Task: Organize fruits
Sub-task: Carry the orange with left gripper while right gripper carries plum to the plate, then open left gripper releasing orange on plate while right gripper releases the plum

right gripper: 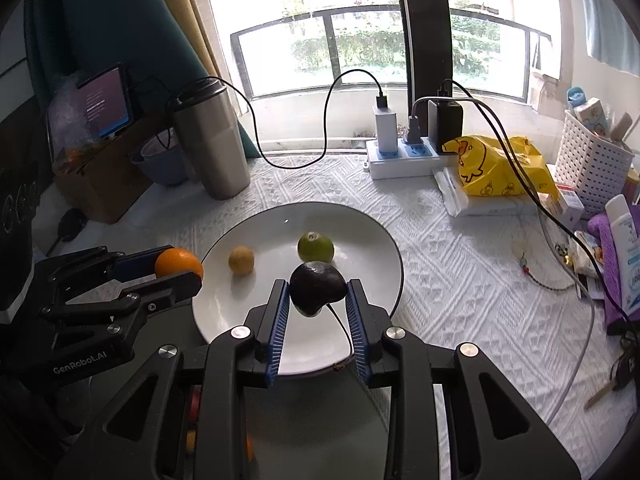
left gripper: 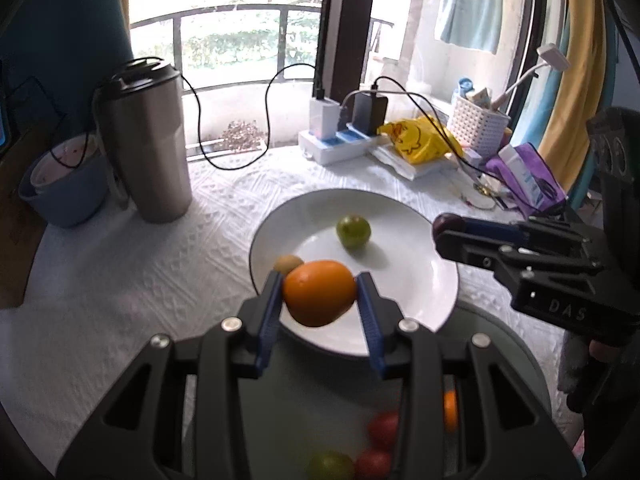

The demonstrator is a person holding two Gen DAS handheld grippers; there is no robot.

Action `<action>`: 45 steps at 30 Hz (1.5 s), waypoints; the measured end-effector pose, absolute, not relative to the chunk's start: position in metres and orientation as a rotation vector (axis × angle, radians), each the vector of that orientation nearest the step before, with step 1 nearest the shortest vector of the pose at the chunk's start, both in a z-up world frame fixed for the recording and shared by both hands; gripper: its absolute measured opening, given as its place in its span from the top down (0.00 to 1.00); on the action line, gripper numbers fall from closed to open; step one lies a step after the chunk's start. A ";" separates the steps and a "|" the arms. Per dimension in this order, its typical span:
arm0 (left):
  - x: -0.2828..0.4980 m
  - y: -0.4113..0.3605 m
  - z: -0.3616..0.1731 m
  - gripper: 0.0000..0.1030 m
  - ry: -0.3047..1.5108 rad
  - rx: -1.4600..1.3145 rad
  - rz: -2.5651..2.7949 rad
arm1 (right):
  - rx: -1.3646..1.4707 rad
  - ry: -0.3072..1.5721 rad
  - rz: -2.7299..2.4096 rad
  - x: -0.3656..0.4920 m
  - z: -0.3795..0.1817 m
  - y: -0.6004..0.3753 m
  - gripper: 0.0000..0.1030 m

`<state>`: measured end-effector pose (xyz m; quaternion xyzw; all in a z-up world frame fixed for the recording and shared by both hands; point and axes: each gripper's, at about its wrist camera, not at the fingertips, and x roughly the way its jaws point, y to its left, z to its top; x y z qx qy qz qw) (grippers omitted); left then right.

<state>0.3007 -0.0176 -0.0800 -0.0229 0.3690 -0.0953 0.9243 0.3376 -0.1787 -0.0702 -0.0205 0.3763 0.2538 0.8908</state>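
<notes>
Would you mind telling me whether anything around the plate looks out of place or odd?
One thing stands out: a black cable trails across the near rim of the white plate, just beneath the dark fruit held in the right gripper. The fruits on the plate look intact, and nothing is spilled.

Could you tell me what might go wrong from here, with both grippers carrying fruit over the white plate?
The left gripper pinches the round orange only at its sides, so it may slip out and roll off the white plate. The dark fruit in the right gripper could knock the green fruit when released. Both grippers converge and might collide.
</notes>
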 end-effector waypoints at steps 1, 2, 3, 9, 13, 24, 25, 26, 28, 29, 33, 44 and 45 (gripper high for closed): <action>0.304 -0.017 -0.080 0.63 0.758 -0.048 -0.197 | -0.043 0.781 0.527 0.340 -0.070 -0.179 0.70; 0.307 -0.017 -0.081 0.63 0.759 -0.050 -0.197 | -0.044 0.780 0.526 0.343 -0.071 -0.178 0.70; 0.310 -0.017 -0.081 0.63 0.761 -0.052 -0.198 | -0.044 0.781 0.525 0.345 -0.071 -0.178 0.70; 0.328 -0.014 -0.084 0.63 0.766 -0.057 -0.203 | -0.046 0.785 0.521 0.359 -0.074 -0.175 0.70; 0.341 -0.012 -0.088 0.63 0.772 -0.057 -0.204 | -0.045 0.791 0.516 0.368 -0.079 -0.173 0.70; 0.375 -0.009 -0.099 0.63 0.796 -0.067 -0.195 | -0.051 0.801 0.494 0.396 -0.088 -0.169 0.70; 0.377 -0.009 -0.099 0.63 0.794 -0.065 -0.195 | -0.051 0.804 0.493 0.398 -0.090 -0.169 0.70; 0.379 -0.009 -0.099 0.63 0.795 -0.063 -0.196 | -0.051 0.808 0.491 0.401 -0.092 -0.168 0.70; 0.385 -0.009 -0.101 0.63 0.802 -0.064 -0.199 | -0.056 0.812 0.487 0.404 -0.096 -0.167 0.70; 0.386 -0.009 -0.102 0.63 0.804 -0.067 -0.199 | -0.058 0.817 0.485 0.406 -0.098 -0.167 0.70; 0.391 -0.010 -0.109 0.63 0.822 -0.071 -0.211 | -0.063 0.835 0.483 0.411 -0.108 -0.164 0.70; 0.395 -0.011 -0.118 0.62 0.849 -0.094 -0.229 | -0.062 0.849 0.474 0.415 -0.116 -0.162 0.70; 0.395 -0.011 -0.118 0.62 0.848 -0.094 -0.229 | -0.062 0.848 0.472 0.414 -0.116 -0.162 0.70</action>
